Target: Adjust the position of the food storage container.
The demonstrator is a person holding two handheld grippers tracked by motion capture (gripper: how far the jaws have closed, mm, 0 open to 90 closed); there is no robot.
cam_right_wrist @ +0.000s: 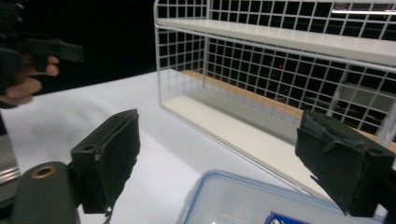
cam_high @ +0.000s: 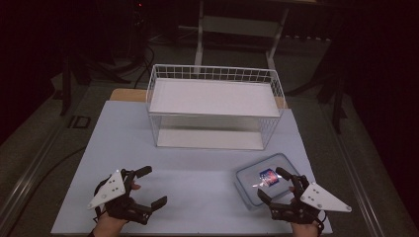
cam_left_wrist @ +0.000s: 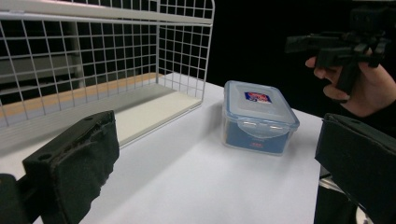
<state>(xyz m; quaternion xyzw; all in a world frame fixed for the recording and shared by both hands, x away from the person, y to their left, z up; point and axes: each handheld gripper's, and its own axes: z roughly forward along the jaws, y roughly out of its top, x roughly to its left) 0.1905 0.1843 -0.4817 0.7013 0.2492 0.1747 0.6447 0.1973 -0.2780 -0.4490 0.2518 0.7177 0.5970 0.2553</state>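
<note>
**Right gripper lines up on the lidded box**

A clear plastic box (cam_high: 267, 183) with a blue-edged lid and a small label sits flat on the counter (cam_high: 197, 187) at the near right, in front of the wire shelf rack (cam_high: 215, 106) and well apart from it. The right gripper (cam_high: 275, 183) hovers just over the box's near right side, jaws spread wide, one at the far edge of the lid and one at the near edge. That spread looks chosen to span the box before closing. In the right gripper view the lid's corner (cam_right_wrist: 243, 200) lies between and just beyond the two jaws, so nothing is held yet.

The left gripper (cam_high: 151, 186) waits at the near left, also wide and empty, turned toward the box as if ready to steady it. The rack's shelves stand bare, a likely place to set the box.
</note>
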